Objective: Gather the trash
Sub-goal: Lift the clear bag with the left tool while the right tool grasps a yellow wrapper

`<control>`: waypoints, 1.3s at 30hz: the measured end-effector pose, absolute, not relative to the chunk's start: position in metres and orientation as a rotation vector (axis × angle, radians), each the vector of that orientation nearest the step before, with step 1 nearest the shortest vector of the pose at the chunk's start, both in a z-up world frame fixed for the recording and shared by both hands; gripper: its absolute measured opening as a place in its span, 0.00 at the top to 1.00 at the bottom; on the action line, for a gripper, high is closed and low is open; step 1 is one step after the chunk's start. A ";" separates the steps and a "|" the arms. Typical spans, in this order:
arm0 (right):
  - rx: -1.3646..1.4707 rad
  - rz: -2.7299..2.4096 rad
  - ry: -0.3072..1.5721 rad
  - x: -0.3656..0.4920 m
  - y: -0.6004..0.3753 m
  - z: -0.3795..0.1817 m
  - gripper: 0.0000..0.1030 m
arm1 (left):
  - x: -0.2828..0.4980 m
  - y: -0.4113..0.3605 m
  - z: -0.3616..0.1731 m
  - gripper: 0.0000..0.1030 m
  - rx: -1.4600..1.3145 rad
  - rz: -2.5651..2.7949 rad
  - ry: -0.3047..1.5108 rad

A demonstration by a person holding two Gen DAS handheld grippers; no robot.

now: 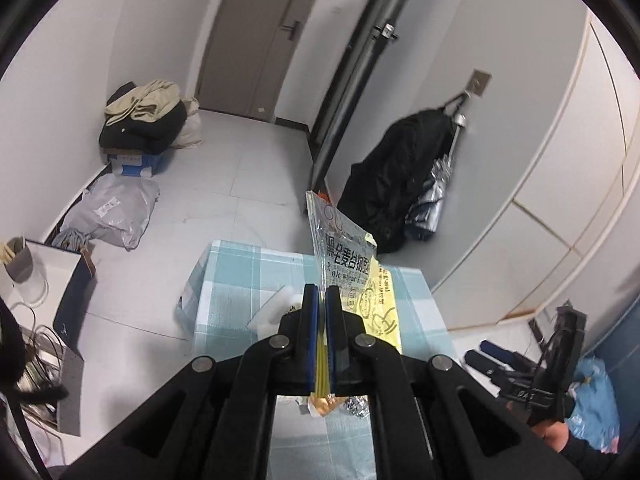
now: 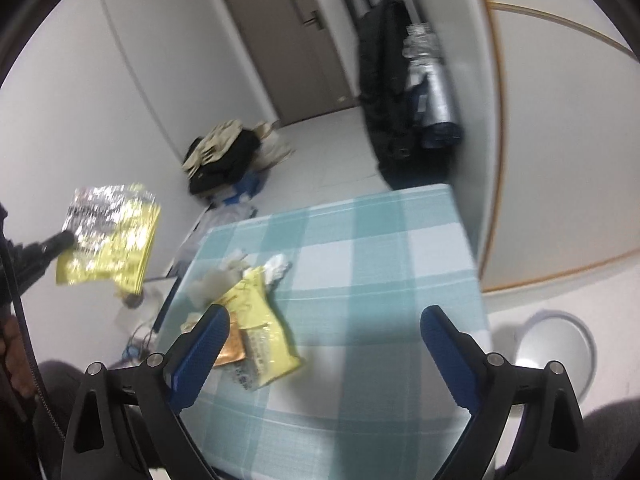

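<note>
My left gripper (image 1: 321, 294) is shut on a yellow and clear snack wrapper (image 1: 352, 264) and holds it up above the checked table (image 1: 240, 292). The same wrapper (image 2: 110, 236) shows at the left of the right wrist view, held in the air. My right gripper (image 2: 324, 320) is open and empty over the table (image 2: 380, 260). On the table lie a second yellow wrapper (image 2: 260, 332), an orange-brown wrapper (image 2: 232, 350), crumpled tissue (image 2: 216, 280) and a white scrap (image 2: 278, 266).
A round white bin (image 2: 556, 348) stands on the floor right of the table. A black coat and folded umbrella (image 1: 404, 184) hang on the door. Piled clothes on a box (image 1: 144, 120), a grey parcel bag (image 1: 116, 208) and slippers (image 1: 496, 356) lie on the floor.
</note>
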State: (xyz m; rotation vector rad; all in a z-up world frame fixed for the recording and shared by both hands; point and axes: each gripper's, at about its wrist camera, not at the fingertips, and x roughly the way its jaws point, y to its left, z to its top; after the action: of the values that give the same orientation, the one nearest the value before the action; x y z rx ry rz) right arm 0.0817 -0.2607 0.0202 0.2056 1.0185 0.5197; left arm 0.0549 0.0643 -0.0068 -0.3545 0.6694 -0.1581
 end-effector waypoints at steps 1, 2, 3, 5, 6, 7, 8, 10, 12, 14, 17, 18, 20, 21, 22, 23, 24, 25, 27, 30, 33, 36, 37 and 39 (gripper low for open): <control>0.197 0.540 1.025 0.085 -0.254 0.019 0.06 | 0.055 0.066 -0.008 1.00 -0.354 -0.150 0.671; 0.189 0.578 1.038 0.091 -0.245 0.017 0.07 | 0.057 0.066 -0.007 1.00 -0.350 -0.146 0.681; 0.184 0.616 1.053 0.096 -0.237 0.013 0.08 | 0.057 0.066 -0.007 1.00 -0.349 -0.147 0.679; 0.177 0.673 1.085 0.103 -0.222 0.004 0.16 | 0.056 0.067 -0.005 1.00 -0.339 -0.151 0.671; 0.174 0.699 1.108 0.107 -0.213 -0.003 0.18 | 0.055 0.068 -0.004 1.00 -0.331 -0.148 0.670; 0.162 0.716 1.141 0.112 -0.202 -0.012 0.20 | 0.055 0.068 -0.004 1.00 -0.331 -0.150 0.668; 0.152 0.729 1.162 0.115 -0.195 -0.019 0.26 | 0.055 0.070 -0.005 1.00 -0.335 -0.154 0.671; 0.135 0.764 1.202 0.120 -0.179 -0.033 0.33 | 0.057 0.073 -0.007 1.00 -0.354 -0.157 0.681; 0.126 0.781 1.236 0.126 -0.167 -0.047 0.36 | 0.060 0.076 -0.011 1.00 -0.374 -0.154 0.689; 0.122 0.797 1.289 0.131 -0.156 -0.062 0.47 | 0.062 0.078 -0.014 1.00 -0.394 -0.158 0.704; 0.121 0.806 1.336 0.133 -0.148 -0.075 0.54 | 0.062 0.078 -0.015 1.00 -0.408 -0.170 0.715; 0.117 0.813 1.340 0.132 -0.146 -0.077 0.56 | 0.062 0.077 -0.015 1.00 -0.406 -0.171 0.720; 0.105 0.820 1.345 0.131 -0.143 -0.079 0.74 | 0.062 0.076 -0.015 1.00 -0.407 -0.176 0.724; 0.092 0.814 1.351 0.130 -0.142 -0.080 0.78 | 0.062 0.074 -0.014 1.00 -0.405 -0.177 0.726; 0.085 0.810 1.355 0.130 -0.142 -0.080 0.80 | 0.062 0.074 -0.014 1.00 -0.404 -0.176 0.726; 0.088 0.816 1.356 0.129 -0.142 -0.081 0.82 | 0.062 0.074 -0.015 1.00 -0.404 -0.176 0.729; 0.086 0.822 1.354 0.128 -0.142 -0.080 0.84 | 0.063 0.074 -0.015 1.00 -0.407 -0.176 0.732; 0.076 0.820 1.348 0.127 -0.142 -0.079 0.87 | 0.063 0.075 -0.016 1.00 -0.409 -0.174 0.733; 0.075 0.824 1.332 0.125 -0.145 -0.074 0.90 | 0.064 0.075 -0.018 1.00 -0.407 -0.168 0.738; 0.065 0.819 1.298 0.123 -0.150 -0.062 0.91 | 0.064 0.075 -0.019 1.00 -0.408 -0.166 0.742; 0.038 0.824 1.241 0.118 -0.156 -0.043 0.93 | 0.065 0.075 -0.018 1.00 -0.404 -0.155 0.742; 0.030 0.821 1.206 0.116 -0.162 -0.028 0.94 | 0.065 0.072 -0.018 1.00 -0.398 -0.146 0.744; 0.025 0.816 1.194 0.115 -0.166 -0.022 0.94 | 0.065 0.072 -0.018 1.00 -0.397 -0.146 0.745; 0.010 0.800 1.167 0.113 -0.169 -0.015 0.94 | 0.065 0.071 -0.017 1.00 -0.394 -0.144 0.745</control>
State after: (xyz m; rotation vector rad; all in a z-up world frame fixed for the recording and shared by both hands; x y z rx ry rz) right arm 0.1133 -0.1693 -0.0151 0.0104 1.1668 0.7998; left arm 0.0649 0.0710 -0.0171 -0.3937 0.7448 -0.1440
